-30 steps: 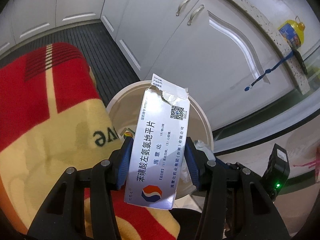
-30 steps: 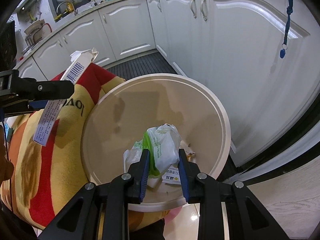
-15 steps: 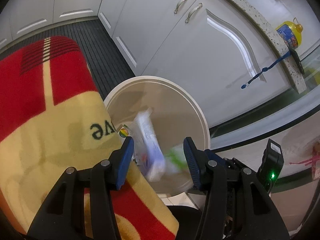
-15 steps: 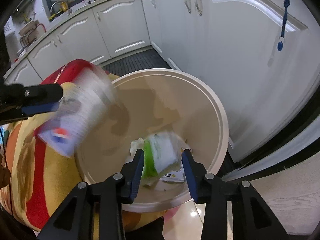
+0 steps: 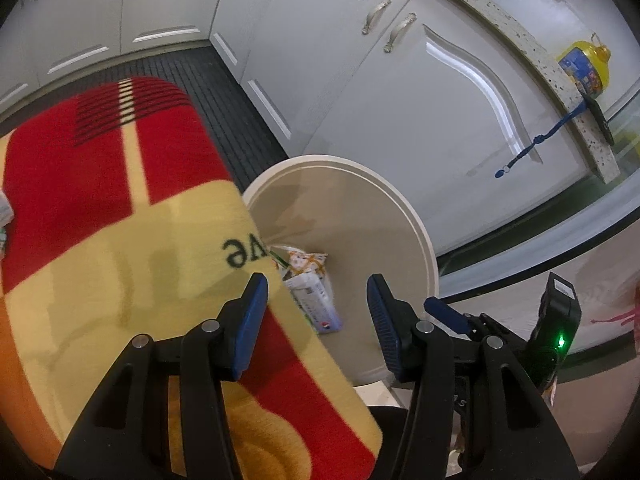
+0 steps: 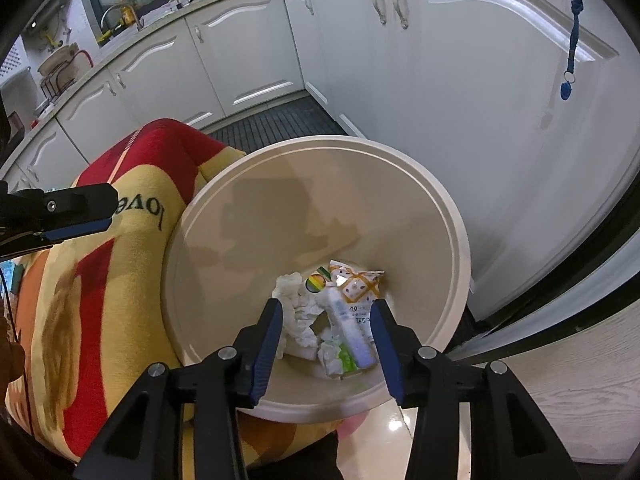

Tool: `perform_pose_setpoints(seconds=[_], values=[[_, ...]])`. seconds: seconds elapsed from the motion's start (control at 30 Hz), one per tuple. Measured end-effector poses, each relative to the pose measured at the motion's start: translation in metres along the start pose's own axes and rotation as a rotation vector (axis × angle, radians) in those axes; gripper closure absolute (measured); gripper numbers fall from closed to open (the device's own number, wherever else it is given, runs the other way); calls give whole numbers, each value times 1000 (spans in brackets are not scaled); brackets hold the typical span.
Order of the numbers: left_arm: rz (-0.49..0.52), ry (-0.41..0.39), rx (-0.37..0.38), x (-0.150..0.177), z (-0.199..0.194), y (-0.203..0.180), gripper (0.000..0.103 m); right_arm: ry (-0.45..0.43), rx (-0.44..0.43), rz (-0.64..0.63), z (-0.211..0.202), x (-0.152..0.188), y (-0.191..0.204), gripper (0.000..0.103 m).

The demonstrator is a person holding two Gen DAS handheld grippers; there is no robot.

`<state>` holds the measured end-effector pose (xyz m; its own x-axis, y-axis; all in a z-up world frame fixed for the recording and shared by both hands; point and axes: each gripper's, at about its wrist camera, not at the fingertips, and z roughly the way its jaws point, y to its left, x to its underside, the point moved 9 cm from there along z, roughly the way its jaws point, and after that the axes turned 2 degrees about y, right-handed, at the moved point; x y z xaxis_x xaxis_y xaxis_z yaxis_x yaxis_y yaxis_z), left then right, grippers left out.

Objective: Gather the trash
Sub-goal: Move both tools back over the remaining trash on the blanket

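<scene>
While both grippers gape empty, one bin (image 6: 448, 216) holds several wrappers (image 6: 352, 292).

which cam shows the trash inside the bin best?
Right wrist. It looks straight down into the bin, so the trash pile on the bottom shows nearly whole: tissue, wrappers, the medicine box. In the left wrist view the blanket hides most of the pile; only the box and one wrapper show.

Dim indoor light, soft shadows, heavy fisheye distortion.
</scene>
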<state>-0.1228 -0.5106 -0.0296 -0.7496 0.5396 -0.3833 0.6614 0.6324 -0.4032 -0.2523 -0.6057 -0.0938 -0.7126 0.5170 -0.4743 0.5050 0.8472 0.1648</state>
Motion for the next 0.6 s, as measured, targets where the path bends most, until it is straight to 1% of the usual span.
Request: perform_pose_setpoints(seconds=[0.23,0.4,0.5,0.57,0.6], values=[[-7,-19,-30,4,-12,13,53,-4,-5,-15,-6,0,2,59],[-14,-33,-55,8,-25,26,53,-9,-17,-32,-12,-3,13,59],[-17,-45,-83,10,-37,35,53,-15,-23,-46,-17,-4,23,58],[-17,-56,-123,12,-48,44,53,-22,-28,-60,-21,-7,30,56],[-17,-60,-134,13,-52,48,53,-27,-32,-67,-22,-8,34,52]])
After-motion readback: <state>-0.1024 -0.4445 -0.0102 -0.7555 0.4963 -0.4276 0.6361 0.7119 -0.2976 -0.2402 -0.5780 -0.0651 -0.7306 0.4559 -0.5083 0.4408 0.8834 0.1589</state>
